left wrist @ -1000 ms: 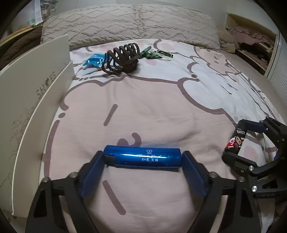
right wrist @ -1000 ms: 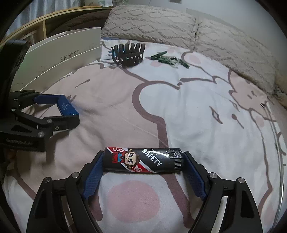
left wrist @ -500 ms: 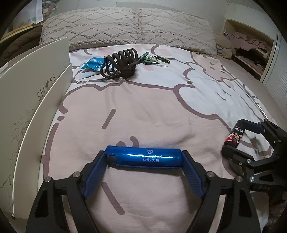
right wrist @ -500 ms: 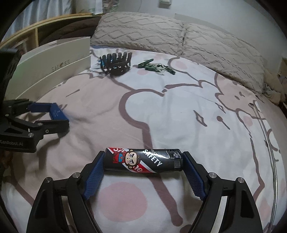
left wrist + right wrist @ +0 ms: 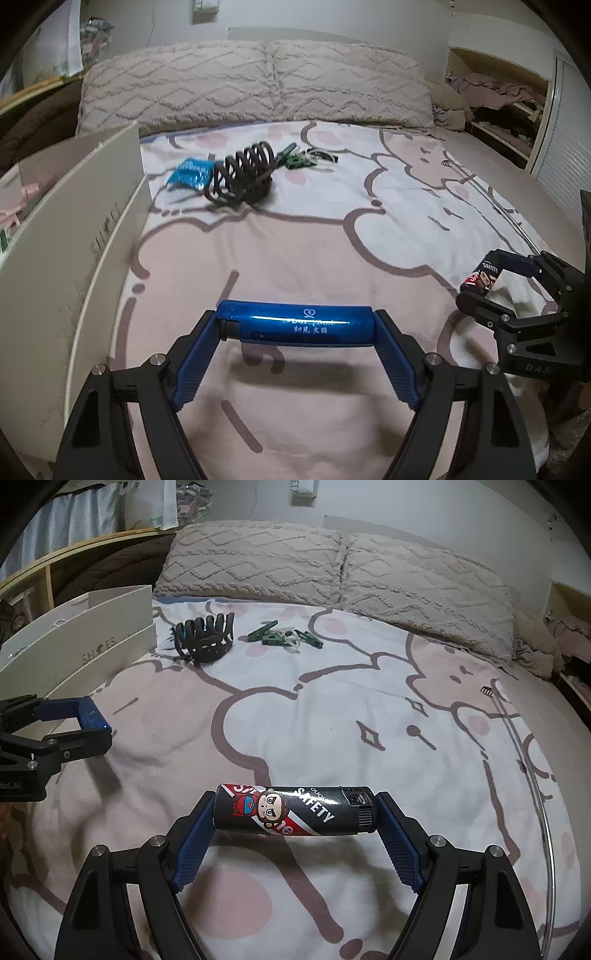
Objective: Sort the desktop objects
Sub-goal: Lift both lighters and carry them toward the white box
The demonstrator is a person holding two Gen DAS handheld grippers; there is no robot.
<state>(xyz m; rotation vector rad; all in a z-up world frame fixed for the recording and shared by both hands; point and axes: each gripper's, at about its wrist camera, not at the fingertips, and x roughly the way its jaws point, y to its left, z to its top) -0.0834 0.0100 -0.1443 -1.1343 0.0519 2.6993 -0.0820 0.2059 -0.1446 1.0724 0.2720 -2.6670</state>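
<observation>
Two lighters are held, one per gripper, both crosswise above the bedsheet (image 5: 332,701). My left gripper (image 5: 297,326) clamps the blue lighter (image 5: 295,325) end to end; my right gripper (image 5: 295,810) clamps the black cartoon-print lighter (image 5: 295,810) likewise. Farther off lie a dark hair claw (image 5: 242,177), green clothespins (image 5: 284,637), a blue packet (image 5: 190,172), beside a white shoebox (image 5: 85,646).
</observation>
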